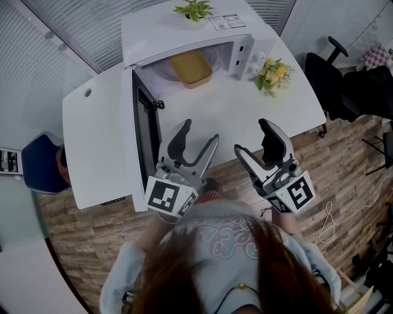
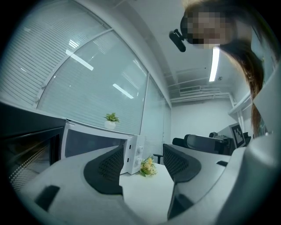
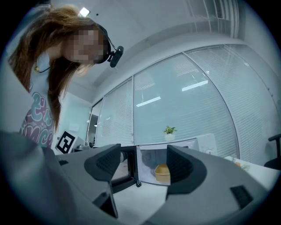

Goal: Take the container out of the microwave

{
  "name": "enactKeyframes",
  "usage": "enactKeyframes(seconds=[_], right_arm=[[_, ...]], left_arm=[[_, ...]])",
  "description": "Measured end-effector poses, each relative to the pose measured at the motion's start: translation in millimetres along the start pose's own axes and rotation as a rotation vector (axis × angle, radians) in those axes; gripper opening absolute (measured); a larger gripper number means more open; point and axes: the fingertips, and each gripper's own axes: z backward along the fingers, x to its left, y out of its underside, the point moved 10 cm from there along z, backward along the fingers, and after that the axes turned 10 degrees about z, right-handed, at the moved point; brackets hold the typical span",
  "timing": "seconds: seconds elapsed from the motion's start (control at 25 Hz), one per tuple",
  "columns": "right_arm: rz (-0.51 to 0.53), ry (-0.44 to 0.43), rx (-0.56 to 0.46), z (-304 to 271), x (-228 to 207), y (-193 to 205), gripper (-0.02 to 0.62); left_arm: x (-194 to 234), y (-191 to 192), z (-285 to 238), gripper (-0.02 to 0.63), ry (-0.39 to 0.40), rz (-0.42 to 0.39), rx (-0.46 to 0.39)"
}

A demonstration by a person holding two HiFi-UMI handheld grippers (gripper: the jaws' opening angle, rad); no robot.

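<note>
A yellow container [image 1: 191, 67] sits inside the white microwave [image 1: 184, 30], whose door [image 1: 145, 132] hangs wide open to the left. In the right gripper view the container [image 3: 162, 172] shows between the jaws, far off inside the oven [image 3: 175, 147]. My left gripper [image 1: 199, 138] is open and empty, held near the table's front edge by the open door. My right gripper [image 1: 253, 138] is open and empty too, a little to the right. Both are well short of the container. The left gripper [image 2: 142, 169] looks past the microwave's control end [image 2: 134, 154].
A small bunch of yellow flowers [image 1: 273, 75] lies on the white table [image 1: 295, 110] right of the microwave. A potted plant [image 1: 194, 11] stands on top of the oven. Black office chairs [image 1: 344, 76] are beyond the table's right end. A blue seat [image 1: 42, 164] is at the left.
</note>
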Motion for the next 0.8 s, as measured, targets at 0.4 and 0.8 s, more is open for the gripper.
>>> enactKeyframes(seconds=[0.4,0.8], right_arm=[[0.020,-0.020,0.034,-2,-8,7,0.318],[0.011,-0.142,0.037,-17,-36,6,0.318]], left_arm=[[5,3,0,0.255,-0.053,0.018,0.003],[0,2,-6,0.255,-0.177,0.025,-0.014]])
